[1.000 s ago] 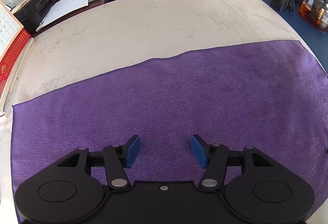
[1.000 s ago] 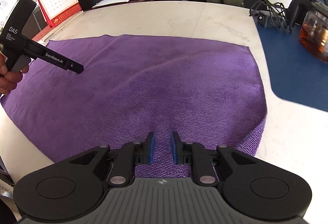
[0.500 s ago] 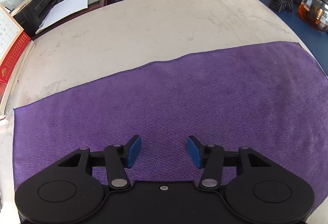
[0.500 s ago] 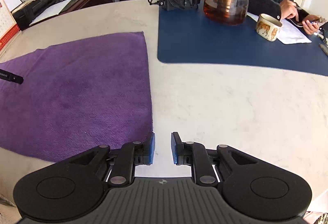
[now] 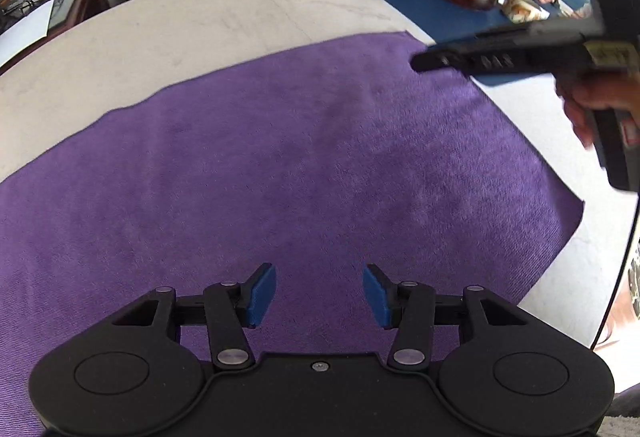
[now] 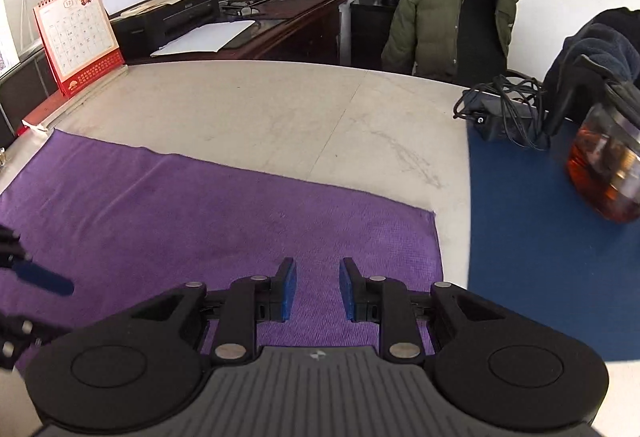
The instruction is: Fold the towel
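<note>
- A purple towel (image 5: 304,173) lies spread out flat on a pale table (image 5: 224,17).
- The left gripper (image 5: 319,295) hangs over the near part of the towel. Its two blue pads (image 5: 262,295) are apart, and nothing is between them.
- The right gripper (image 6: 317,290) is over the towel too, near the right edge. Its blue pads (image 6: 288,291) are a little apart and its jaws are opening. Nothing is pinched between them.
- In the left wrist view, a hand (image 5: 592,105) holds the black handle of the right gripper, at the right side and above the towel's far corner.
- A blue mat (image 6: 532,237) lies on the table just beside the towel's right edge.
- A glass teapot (image 6: 608,173) with brown tea stands on the blue mat.
- A black charger with tangled cords (image 6: 504,113) sits at the far end of the mat.
- A red desk calendar (image 6: 78,37) stands at the far left corner of the table.
- A green coat (image 6: 444,5) hangs on a chair behind the table.
</note>
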